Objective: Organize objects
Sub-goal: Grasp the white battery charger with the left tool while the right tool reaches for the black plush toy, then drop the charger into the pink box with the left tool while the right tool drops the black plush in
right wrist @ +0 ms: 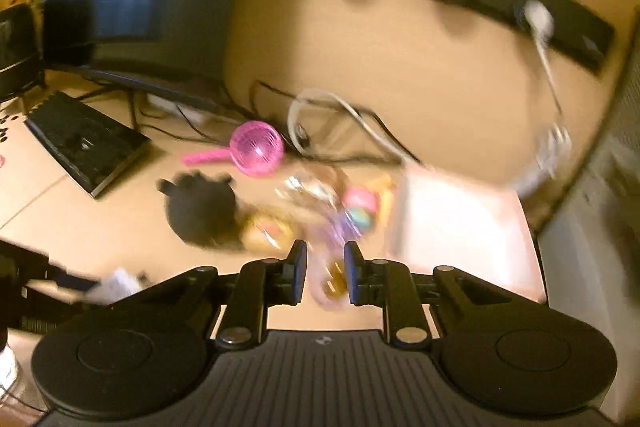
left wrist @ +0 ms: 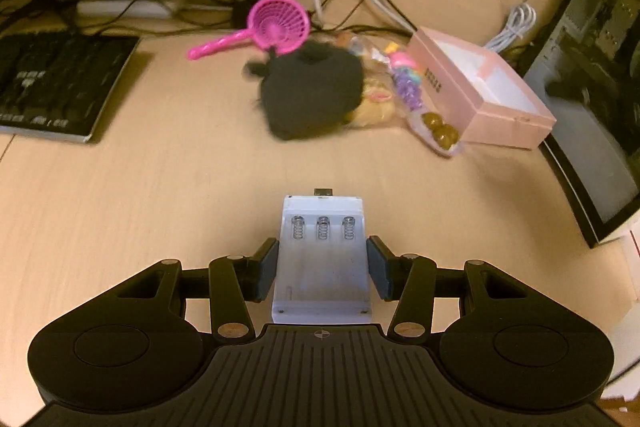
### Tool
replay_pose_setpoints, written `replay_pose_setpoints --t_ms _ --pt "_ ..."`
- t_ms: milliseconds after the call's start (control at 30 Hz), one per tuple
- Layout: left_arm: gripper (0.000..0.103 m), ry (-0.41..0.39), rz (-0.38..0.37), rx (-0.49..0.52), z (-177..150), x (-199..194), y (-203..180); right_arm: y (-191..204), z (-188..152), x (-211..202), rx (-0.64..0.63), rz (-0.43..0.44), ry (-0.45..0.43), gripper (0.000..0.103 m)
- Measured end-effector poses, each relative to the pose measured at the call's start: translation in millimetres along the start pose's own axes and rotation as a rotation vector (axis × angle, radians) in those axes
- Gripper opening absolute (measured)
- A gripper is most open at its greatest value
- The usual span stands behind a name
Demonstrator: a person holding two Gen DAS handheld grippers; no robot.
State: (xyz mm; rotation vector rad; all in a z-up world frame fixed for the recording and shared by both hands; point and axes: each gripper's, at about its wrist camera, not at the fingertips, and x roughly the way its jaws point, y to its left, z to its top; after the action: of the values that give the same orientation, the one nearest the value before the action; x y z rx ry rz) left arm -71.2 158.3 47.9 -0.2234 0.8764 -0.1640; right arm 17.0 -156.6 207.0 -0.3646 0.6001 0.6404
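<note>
Pile of loose things on desk, far centre: black knit pouch (left wrist: pixel 312 91), pink plastic strainer (left wrist: pixel 276 25), clear bag of beads (left wrist: pixel 434 131). Open pink cardboard box (left wrist: pixel 480 91) right of pile looks empty; sorting barely begun. Left gripper (left wrist: pixel 322 267) clamped on white plastic battery holder (left wrist: pixel 322 251), above near desk. Right gripper (right wrist: pixel 326 275) nearly closed around clear bag end; grip blurred, cannot tell.
</note>
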Motion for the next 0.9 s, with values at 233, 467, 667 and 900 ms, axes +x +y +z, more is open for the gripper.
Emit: replay_pose_setpoints --t_ms 233,467,667,900 --pt "0.052 -0.075 0.106 -0.102 6.4 -28.5 25.2 27.8 -9.3 33.8 -0.063 0.103 0.019 0.081" --pt "0.052 -0.091 0.221 -0.245 -19.7 -71.7 74.5 114.6 24.7 111.6 -0.187 0.165 -0.010 0.103" --pt "0.052 -0.075 0.245 -0.244 -33.7 -94.3 86.2 160.4 37.0 174.6 -0.283 0.044 0.059 0.081" --pt "0.052 -0.015 0.147 -0.162 -34.1 -79.0 64.2 118.9 28.9 82.9 -0.188 0.147 -0.010 0.078"
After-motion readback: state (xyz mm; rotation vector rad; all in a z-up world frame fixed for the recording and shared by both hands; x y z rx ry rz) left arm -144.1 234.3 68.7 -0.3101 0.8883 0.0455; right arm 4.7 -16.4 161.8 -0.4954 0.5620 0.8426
